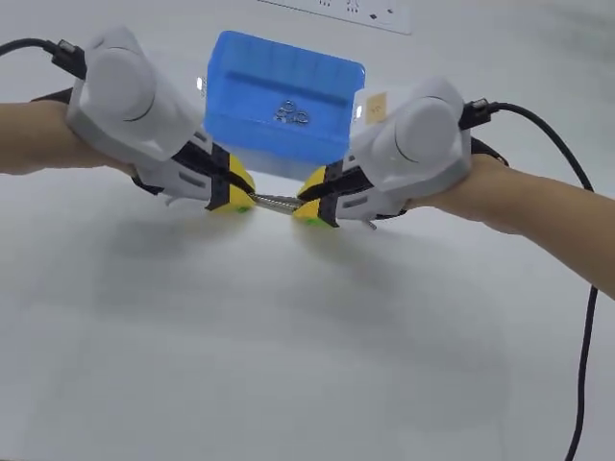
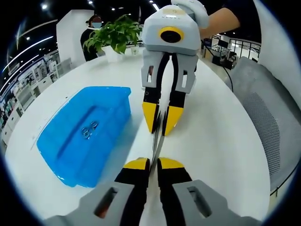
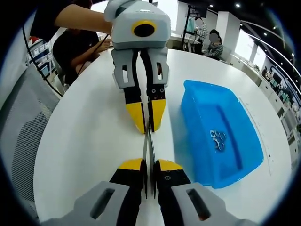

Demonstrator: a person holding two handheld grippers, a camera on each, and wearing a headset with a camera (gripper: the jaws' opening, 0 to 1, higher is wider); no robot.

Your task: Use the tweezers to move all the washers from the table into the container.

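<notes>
Metal tweezers (image 1: 277, 202) are held level just above the white table, bridging my two grippers, which face each other tip to tip. My left gripper (image 1: 233, 198) is shut on one end, my right gripper (image 1: 311, 208) on the other. In the left gripper view the tweezers (image 2: 156, 140) run from my own jaws (image 2: 153, 164) to the right gripper (image 2: 162, 126). In the right gripper view the tweezers (image 3: 149, 146) reach the left gripper (image 3: 146, 124). Just beyond the grippers, the blue container (image 1: 240, 96) holds several washers (image 1: 291, 114).
A white power strip (image 1: 336, 10) lies at the table's far edge. A black cable (image 1: 586, 317) hangs along the right. A potted plant (image 2: 115, 33) and a person (image 2: 93, 26) are beyond the round table. The table top nearer me is bare.
</notes>
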